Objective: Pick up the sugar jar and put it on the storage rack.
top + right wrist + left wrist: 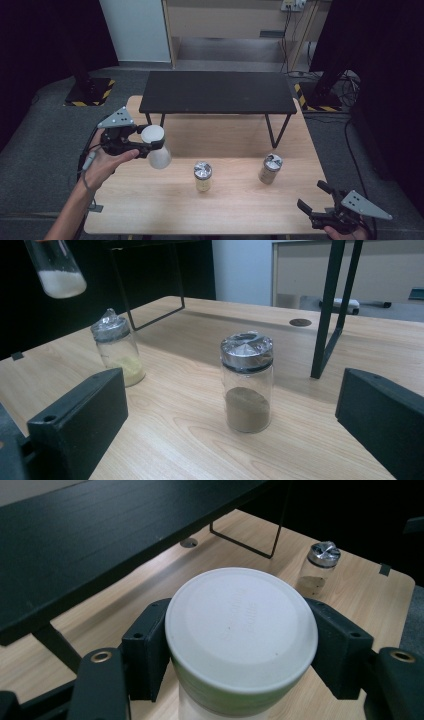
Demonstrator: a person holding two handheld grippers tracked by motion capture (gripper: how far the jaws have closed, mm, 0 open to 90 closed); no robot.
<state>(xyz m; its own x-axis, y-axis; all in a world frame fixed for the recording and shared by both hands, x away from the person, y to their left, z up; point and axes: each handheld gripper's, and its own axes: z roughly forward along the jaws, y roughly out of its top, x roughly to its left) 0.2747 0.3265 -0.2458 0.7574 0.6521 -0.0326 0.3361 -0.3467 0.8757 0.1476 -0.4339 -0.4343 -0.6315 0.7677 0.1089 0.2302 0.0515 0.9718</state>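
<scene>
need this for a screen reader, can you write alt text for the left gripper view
The left gripper is shut on a white-lidded jar, seen from above with a black jaw pressed to each side of the lid. Behind it lie a light wooden table and a low black shelf, with a small foil-capped jar standing on the table farther off.

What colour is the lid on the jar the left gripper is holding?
White, on the lid as shown best in the left gripper view.

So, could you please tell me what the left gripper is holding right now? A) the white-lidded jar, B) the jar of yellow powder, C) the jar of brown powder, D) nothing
A: the left gripper is shut around the white-lidded jar, lifted off the wooden table.
</scene>
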